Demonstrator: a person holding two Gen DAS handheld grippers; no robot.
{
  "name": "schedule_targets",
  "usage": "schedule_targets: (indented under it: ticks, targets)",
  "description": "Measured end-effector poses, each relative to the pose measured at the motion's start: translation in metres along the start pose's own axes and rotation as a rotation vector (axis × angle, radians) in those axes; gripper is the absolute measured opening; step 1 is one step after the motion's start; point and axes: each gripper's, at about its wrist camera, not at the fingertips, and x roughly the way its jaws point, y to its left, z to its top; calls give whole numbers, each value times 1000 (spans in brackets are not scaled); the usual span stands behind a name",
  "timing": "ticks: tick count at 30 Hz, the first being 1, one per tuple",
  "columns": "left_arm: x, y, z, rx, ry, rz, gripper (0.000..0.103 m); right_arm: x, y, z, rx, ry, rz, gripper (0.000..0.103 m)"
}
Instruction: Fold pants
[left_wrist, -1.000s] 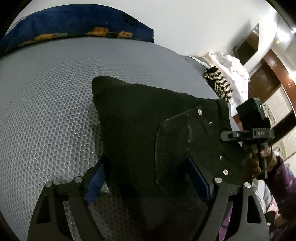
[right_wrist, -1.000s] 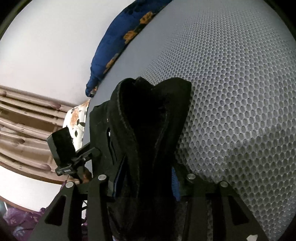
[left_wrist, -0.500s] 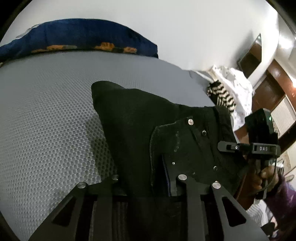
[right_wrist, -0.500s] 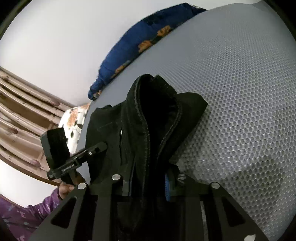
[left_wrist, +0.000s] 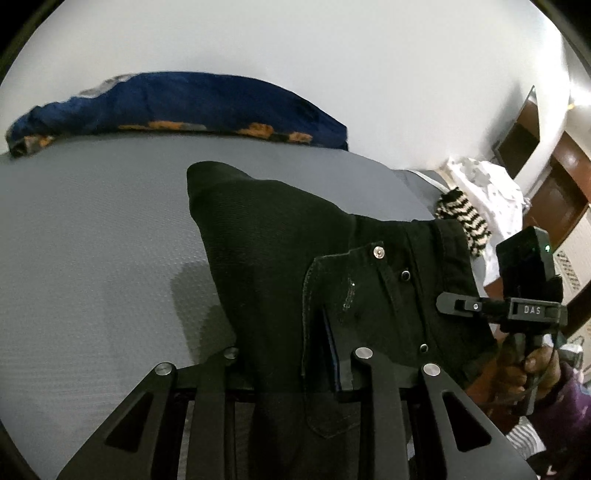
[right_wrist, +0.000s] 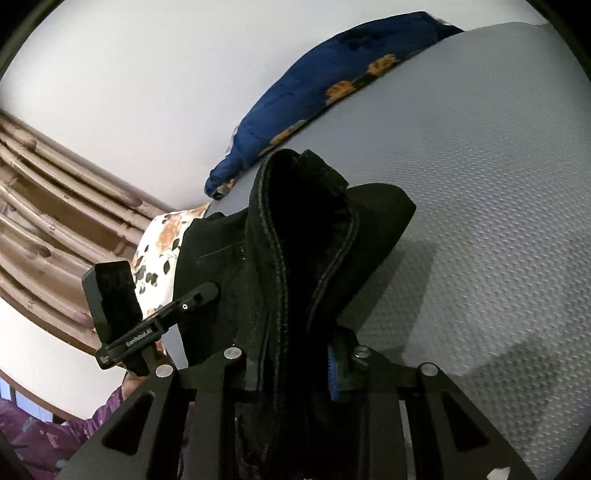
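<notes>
One pair of black pants (left_wrist: 280, 266) is hanging between two claws above a grey honeycomb-textured bed (left_wrist: 92, 229). The left claw (left_wrist: 295, 365) is clamping the fabric beside a back pocket, its fingers drawn in close on the cloth, and the right claw (right_wrist: 295, 354) is pinching a bunched seam of the same pants (right_wrist: 295, 236), pads pressed tight against it. In the left wrist view the right claw's body and the hand (left_wrist: 532, 369) carrying it are showing just past the waistband. One blue pillow with orange flowers (left_wrist: 177, 107) is lying along the far edge of the bed, against a white wall. One striped black-and-white cloth (left_wrist: 461, 218) and one white heap are sitting off to the side. Compared with a second ago, the left claw's fingers were standing wide around the cloth and are now shut on it; both claws are lifting, and the bed is looking farther below.
</notes>
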Motion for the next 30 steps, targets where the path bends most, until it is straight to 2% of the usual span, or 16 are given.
schedule_targets:
  ticks: [17, 30]
  targets:
    - [-44, 58, 13, -18, -61, 119, 26, 61, 60, 22, -75, 42, 16, 23]
    - [-61, 101, 33, -33, -102, 185, 26, 99, 85, 35, -101, 56, 41, 23]
